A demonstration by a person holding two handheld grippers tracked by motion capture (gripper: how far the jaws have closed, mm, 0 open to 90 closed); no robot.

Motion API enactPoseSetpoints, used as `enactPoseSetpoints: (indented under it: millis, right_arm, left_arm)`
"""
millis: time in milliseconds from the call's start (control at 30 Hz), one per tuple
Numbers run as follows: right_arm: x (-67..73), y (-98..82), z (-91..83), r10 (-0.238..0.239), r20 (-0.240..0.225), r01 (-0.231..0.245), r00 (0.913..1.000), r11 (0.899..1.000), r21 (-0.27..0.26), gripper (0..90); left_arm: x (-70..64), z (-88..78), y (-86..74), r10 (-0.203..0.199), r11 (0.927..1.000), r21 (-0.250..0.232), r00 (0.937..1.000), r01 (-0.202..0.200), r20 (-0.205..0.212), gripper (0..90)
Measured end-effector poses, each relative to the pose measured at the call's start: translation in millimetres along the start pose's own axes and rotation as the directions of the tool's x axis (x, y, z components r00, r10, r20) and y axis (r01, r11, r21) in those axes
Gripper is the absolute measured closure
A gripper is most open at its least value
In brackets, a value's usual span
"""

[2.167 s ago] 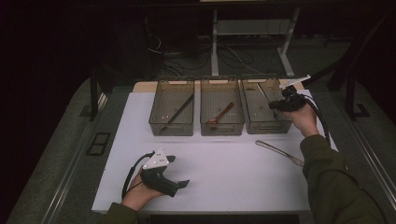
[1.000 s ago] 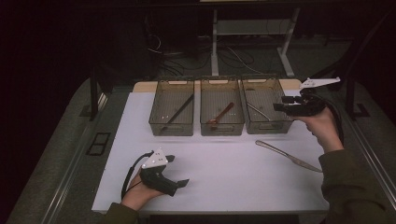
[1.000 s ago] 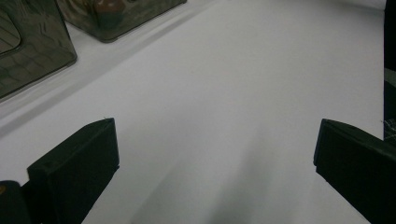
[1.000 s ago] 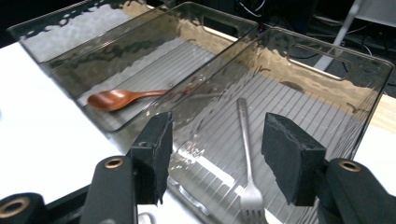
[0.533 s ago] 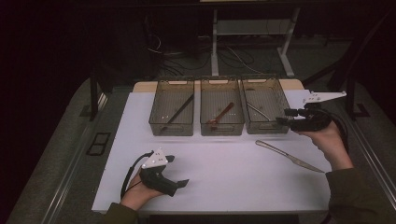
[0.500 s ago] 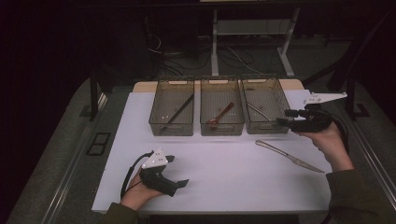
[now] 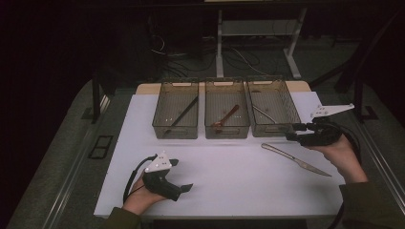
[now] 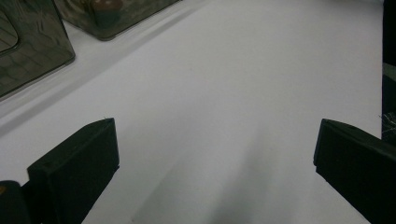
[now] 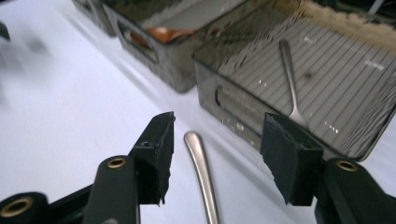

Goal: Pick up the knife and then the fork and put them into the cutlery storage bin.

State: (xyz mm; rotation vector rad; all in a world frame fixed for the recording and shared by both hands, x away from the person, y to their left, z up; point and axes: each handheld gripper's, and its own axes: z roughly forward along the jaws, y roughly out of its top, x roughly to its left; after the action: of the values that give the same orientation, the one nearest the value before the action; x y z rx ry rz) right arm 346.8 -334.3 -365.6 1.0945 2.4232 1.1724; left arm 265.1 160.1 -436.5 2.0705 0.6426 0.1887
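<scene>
A metal knife (image 7: pixel 296 160) lies on the white mat (image 7: pixel 229 167), in front of the right-hand bin (image 7: pixel 286 102). My right gripper (image 7: pixel 291 133) hovers just above the knife's handle end, tips pointing left. In the right gripper view the rounded handle (image 9: pixel 201 172) lies on the mat below the gap, and the right gripper (image 9: pixel 215 154) is open and touches nothing. Its jaws have just been closing slightly, with nothing gripped. My left gripper (image 7: pixel 184 187) rests on the mat near the front edge. The left gripper (image 8: pixel 215 172) is wide open over bare mat.
Three clear bins stand in a row at the back of the mat. The left bin (image 7: pixel 160 121) holds a dark utensil, the middle bin (image 7: pixel 210 105) a brown spoon (image 7: pixel 225 118), the right-hand one a metal utensil (image 9: pixel 289 84). A table frame and cables lie beyond.
My right gripper has left the spot over the right-hand bin and moved right and down to the knife's handle end. The left hand has stayed still.
</scene>
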Motion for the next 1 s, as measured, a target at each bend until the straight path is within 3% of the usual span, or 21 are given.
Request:
enactPoseSetpoints:
  millis: [167,467,567,833,1000]
  right_arm:
    - [3.1,-1.9,7.8,-0.048,0.016,0.046,0.9987,0.993,0.11,45.8]
    - [4.3,-4.5,17.3,-0.102,0.041,0.088,0.994,0.964,0.252,50.7]
    - [5.0,-5.3,21.8,-0.126,0.035,0.11,0.9914,0.946,0.306,52.3]
    - [7.7,-8.6,37.1,-0.161,0.008,0.14,0.9869,0.88,0.453,58.7]
    - [7.7,-9.2,45.8,-0.174,-0.014,0.157,0.9847,0.847,0.508,64.2]
  left_arm:
    - [-0.1,0.2,0.0,-0.001,1.0,0.0,1.0,0.001,0.0,0.0]
    - [0.1,1.1,-0.3,0.004,1.0,0.005,1.0,-0.004,0.001,0.0]
    - [0.2,1.2,-0.5,0.003,1.0,0.006,1.0,-0.003,0.0,0.0]
    - [0.1,2.0,-0.7,0.006,0.9999,0.013,1.0,-0.006,-0.001,0.0]
    - [-0.4,2.6,-0.8,0.003,0.9999,0.013,1.0,-0.003,-0.001,0.0]
